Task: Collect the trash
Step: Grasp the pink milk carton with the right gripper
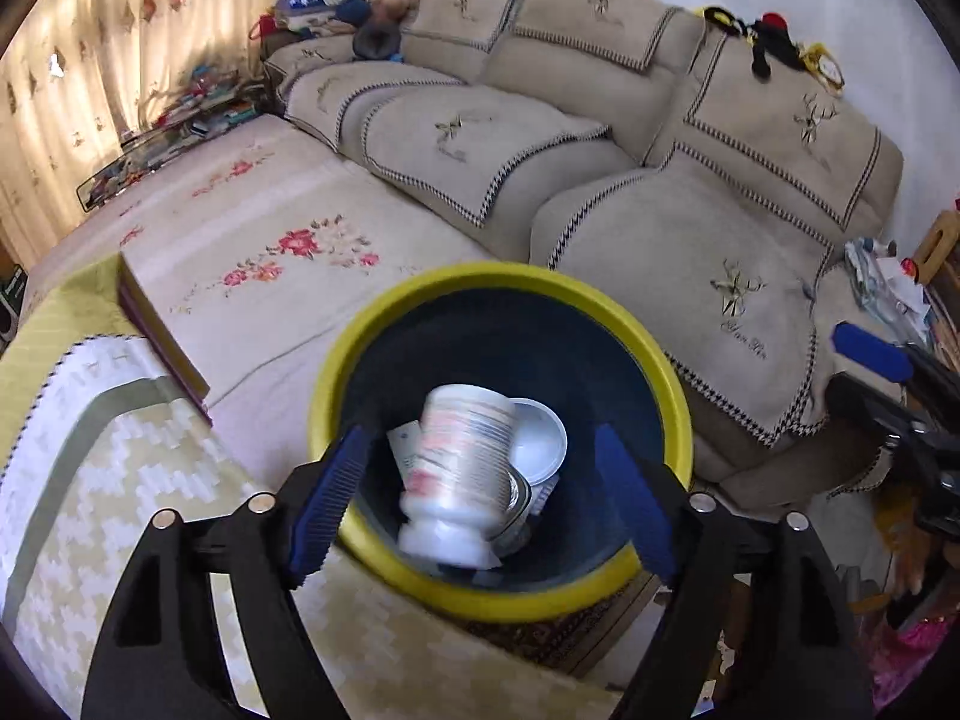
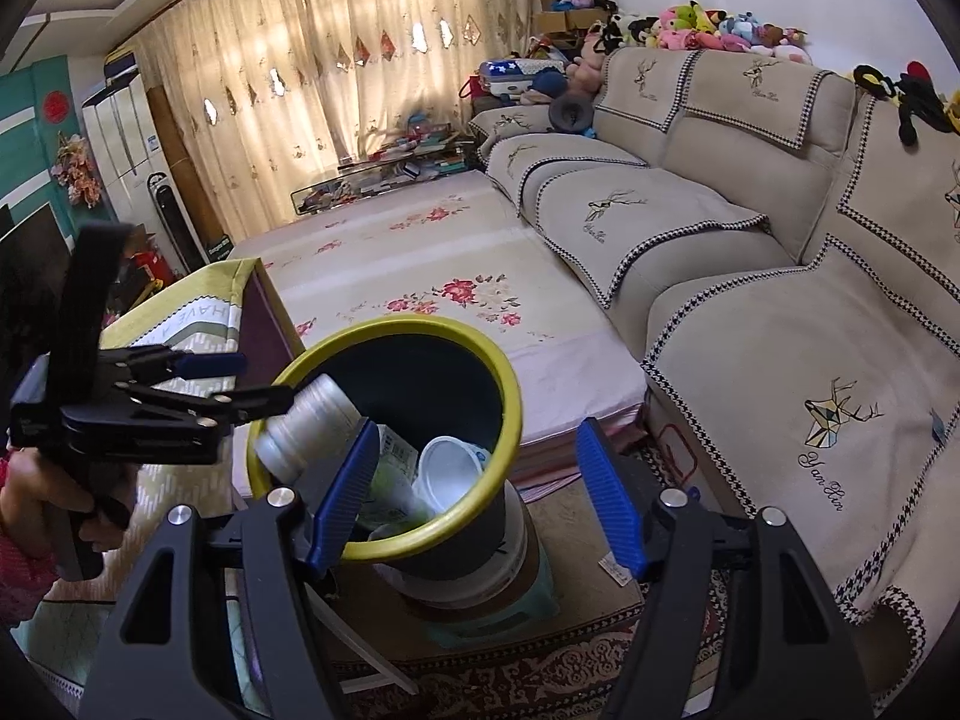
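Your left hand-held gripper sits over the bin, jaws wide, nothing pressed between the pads. The bottle is between and below the blue fingers, motion-blurred, free of both, inside the yellow rim. In the right wrist view it lies tilted, cap end out over the rim's left side.

Your right hand-held gripper is also spread wide and empty, just this side of the bin, left finger overlapping the rim in view.

In the bin: a white cup on its side and a carton with small print, unreadable. The bin stands on a white bucket on a pale green stool.

Bench with yellow patterned cloth is left of the bin; cloth reads "HAVE A". Floral mat lies beyond. Sofa to the right; its covers read what looks like "Yan Xin" under a deer emblem.
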Tool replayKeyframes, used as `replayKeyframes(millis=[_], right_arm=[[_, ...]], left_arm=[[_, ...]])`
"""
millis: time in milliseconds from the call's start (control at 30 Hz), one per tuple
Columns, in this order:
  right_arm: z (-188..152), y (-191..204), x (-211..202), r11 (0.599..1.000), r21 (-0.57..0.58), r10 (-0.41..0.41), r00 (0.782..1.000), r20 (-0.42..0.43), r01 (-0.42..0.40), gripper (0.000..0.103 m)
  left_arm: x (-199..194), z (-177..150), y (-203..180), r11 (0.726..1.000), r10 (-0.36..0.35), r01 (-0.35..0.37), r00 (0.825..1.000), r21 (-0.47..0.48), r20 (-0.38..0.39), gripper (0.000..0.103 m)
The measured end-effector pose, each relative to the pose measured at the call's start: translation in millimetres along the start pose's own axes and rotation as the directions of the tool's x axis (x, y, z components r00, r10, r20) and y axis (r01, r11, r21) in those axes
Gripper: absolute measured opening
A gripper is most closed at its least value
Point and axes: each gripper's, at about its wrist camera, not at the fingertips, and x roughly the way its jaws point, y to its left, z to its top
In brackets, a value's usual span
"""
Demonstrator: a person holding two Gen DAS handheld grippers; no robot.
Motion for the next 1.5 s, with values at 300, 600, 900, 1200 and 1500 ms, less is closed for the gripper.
replayKeyframes(millis=[300, 600, 900, 1200, 1500], right_arm=[[4, 37, -1, 0.998, -0.055, 0.039, 0.999, -0.002, -0.039, 0.065], [9, 130, 20, 0.973, -0.177, 0.141, 0.988, -0.068, -0.151, 0.066], [17, 273, 40, 0.892, -0.31, 0.295, 0.943, -0.153, -0.329, 0.066], [18, 417, 48, 0.808, -0.336, 0.435, 0.875, -0.215, -0.484, 0.066], [14, 517, 92, 0.875, -0.223, 0.395, 0.9, -0.186, -0.43, 0.066]], left_arm=[[-120, -69, 66, 0.99, 0.049, -0.023, 0.982, -0.139, 0.183, 0.086], [-250, -185, 159, 0.905, 0.356, -0.243, 0.881, -0.35, 0.31, 0.093], [-338, -304, 266, 0.696, 0.654, -0.447, 0.718, -0.562, 0.238, 0.094], [-367, -363, 314, 0.602, 0.704, -0.403, 0.675, -0.69, 0.22, 0.095], [-353, -356, 297, 0.602, 0.691, -0.387, 0.691, -0.698, 0.212, 0.096]])
